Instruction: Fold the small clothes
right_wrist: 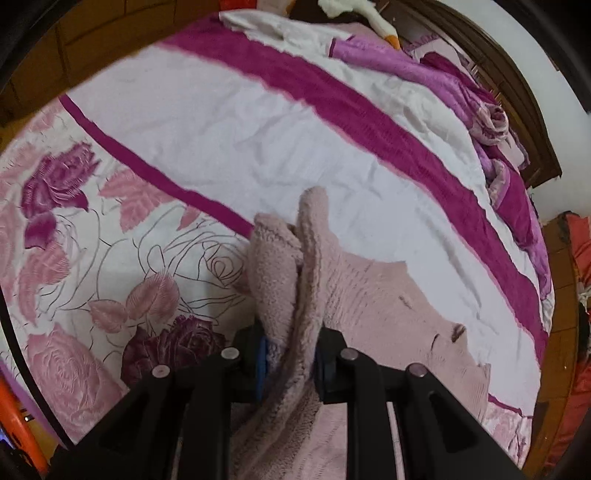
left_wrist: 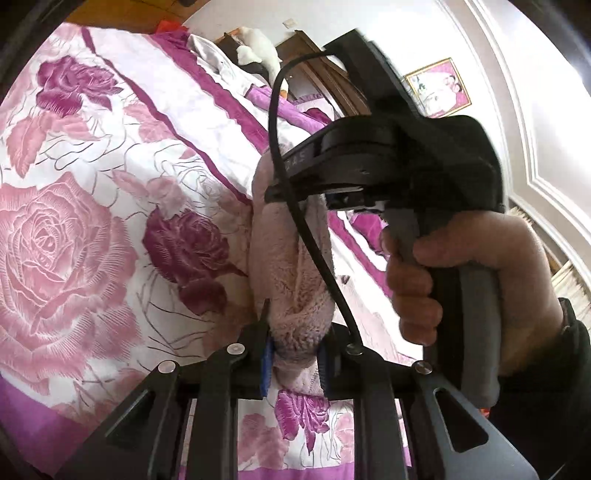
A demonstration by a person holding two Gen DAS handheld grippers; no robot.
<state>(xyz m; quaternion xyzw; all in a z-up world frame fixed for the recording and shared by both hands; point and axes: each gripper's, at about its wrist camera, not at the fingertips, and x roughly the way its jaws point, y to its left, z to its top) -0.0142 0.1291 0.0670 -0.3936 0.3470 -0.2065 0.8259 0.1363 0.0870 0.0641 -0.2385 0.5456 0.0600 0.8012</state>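
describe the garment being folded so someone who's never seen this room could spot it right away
Start at the bed with the rose-print cover. The garment lies near its middle, where the roses meet a plain white band. It is the only fuzzy, plain dusty-pink piece there, and both the left claw and the right claw pinch it.

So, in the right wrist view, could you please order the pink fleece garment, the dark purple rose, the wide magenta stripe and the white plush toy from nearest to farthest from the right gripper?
1. pink fleece garment, clamped in the right gripper.
2. dark purple rose, just left.
3. wide magenta stripe, across mid-bed.
4. white plush toy, top edge by the headboard.
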